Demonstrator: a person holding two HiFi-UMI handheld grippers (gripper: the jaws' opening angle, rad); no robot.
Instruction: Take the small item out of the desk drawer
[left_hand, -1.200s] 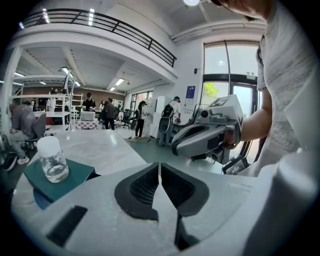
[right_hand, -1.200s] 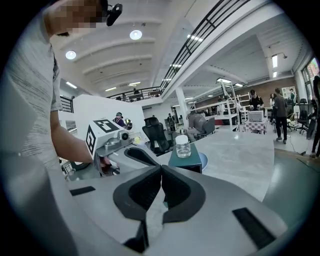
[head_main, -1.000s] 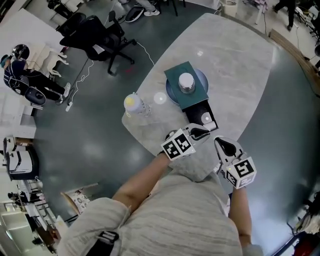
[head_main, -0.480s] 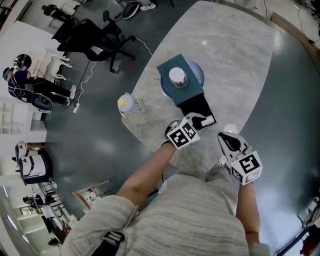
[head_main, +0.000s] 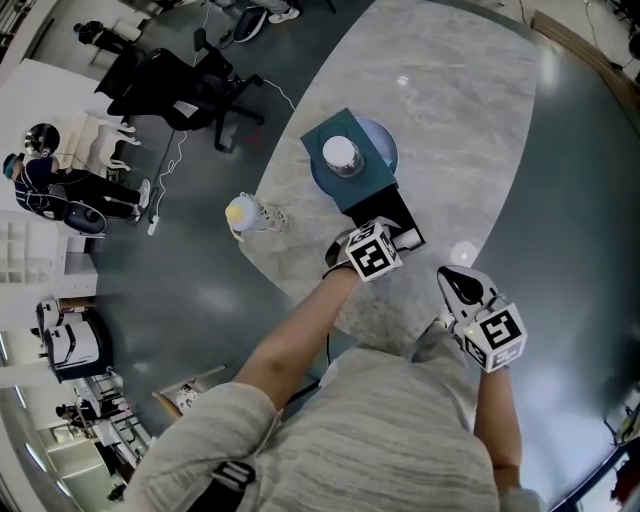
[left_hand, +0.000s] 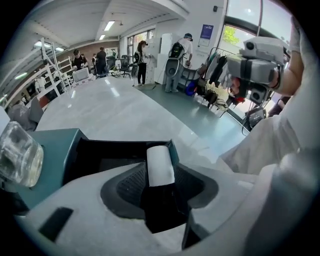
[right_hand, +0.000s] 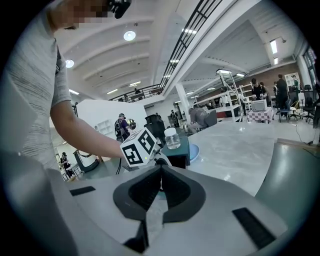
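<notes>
A teal desk-drawer box (head_main: 366, 186) stands on the marble table (head_main: 460, 110) with a glass jar (head_main: 341, 155) on top. Its black drawer (head_main: 386, 213) is pulled out toward me. My left gripper (head_main: 404, 238) reaches into the drawer's front end. In the left gripper view a small white roll-shaped item (left_hand: 160, 165) lies between the tips of the left gripper (left_hand: 161, 176), whose jaws are opening around it. The right gripper (head_main: 451, 280) hovers off to the right of the drawer, near the table's edge, shut and holding nothing. In its own view the right gripper (right_hand: 160, 186) shows its jaws meeting.
A blue plate (head_main: 386, 150) lies under the box's far side. A clear bottle with a yellow cap (head_main: 243, 213) stands at the table's left edge. A black office chair (head_main: 190, 85) is on the floor beyond it. People stand far off.
My left gripper has moved forward into the open drawer, over the white item that showed there a second ago. The right gripper has hardly moved.
</notes>
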